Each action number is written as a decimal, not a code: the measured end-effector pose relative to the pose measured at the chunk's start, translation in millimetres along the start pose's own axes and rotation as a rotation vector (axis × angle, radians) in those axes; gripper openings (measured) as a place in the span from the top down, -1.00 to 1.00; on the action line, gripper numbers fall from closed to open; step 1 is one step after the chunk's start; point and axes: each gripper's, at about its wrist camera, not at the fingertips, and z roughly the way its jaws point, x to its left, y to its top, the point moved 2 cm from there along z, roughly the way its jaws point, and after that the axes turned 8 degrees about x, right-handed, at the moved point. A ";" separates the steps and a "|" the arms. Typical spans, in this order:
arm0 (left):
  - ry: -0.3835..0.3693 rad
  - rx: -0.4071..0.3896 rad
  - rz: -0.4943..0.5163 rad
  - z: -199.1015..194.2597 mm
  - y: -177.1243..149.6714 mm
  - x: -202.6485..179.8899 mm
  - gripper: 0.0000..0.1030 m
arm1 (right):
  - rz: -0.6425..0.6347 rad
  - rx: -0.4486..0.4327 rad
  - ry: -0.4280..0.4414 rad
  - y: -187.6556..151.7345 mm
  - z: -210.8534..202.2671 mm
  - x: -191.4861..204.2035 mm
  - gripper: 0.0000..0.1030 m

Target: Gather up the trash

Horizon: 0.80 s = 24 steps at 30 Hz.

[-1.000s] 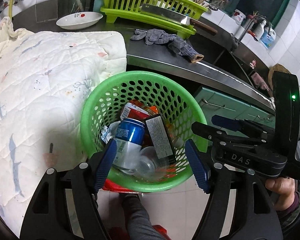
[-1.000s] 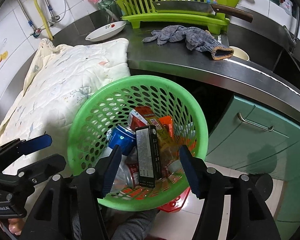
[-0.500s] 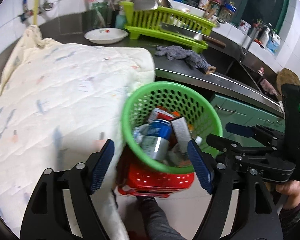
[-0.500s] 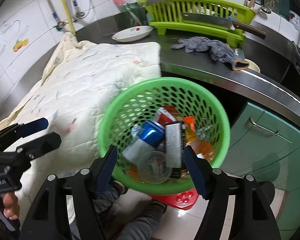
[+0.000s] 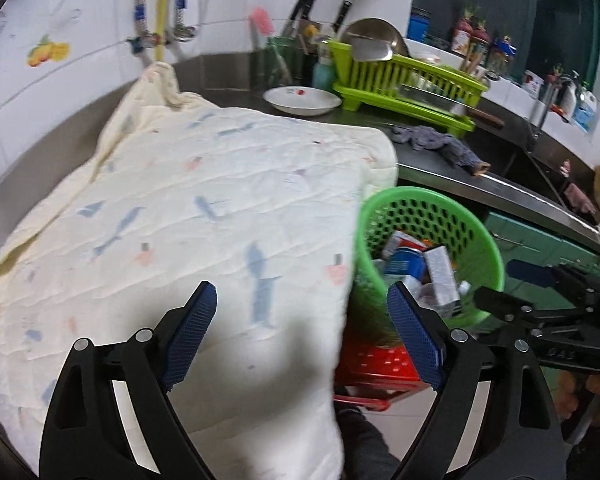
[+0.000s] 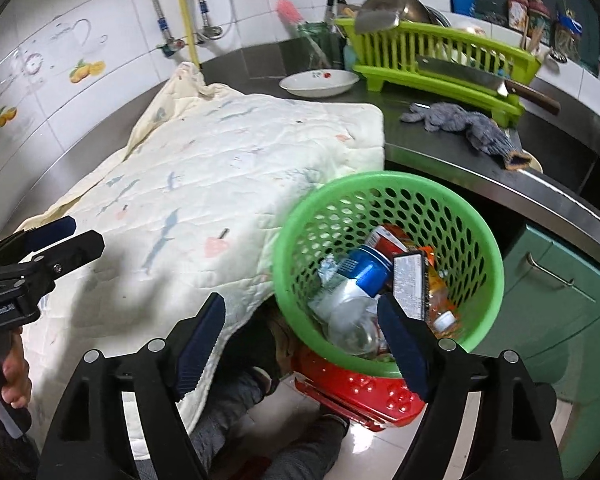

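Your left tool, right tool: jaws opening, nothing between; risk: knocking perforated green plastic basket off red plastic stool, spilling blue can

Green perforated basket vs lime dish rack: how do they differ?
The round green perforated plastic basket sits low beside the counter and holds cans and cartons; the rectangular lime-green slatted dish rack stands on the steel counter with a cleaver laid across it. Basket walls have holes; the rack has bars. Both are green plastic.
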 end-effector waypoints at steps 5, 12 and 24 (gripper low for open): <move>0.046 -0.024 -0.009 -13.5 -11.0 19.0 -0.70 | -0.027 -0.026 0.000 -2.8 -7.0 20.8 -0.63; 0.124 -0.075 -0.035 -32.7 -27.0 41.9 -0.85 | -0.067 -0.054 0.000 -8.4 -11.9 47.8 -0.70; 0.195 -0.109 -0.102 -50.5 -47.6 71.8 -0.90 | -0.106 -0.112 0.004 -16.6 -21.2 82.7 -0.76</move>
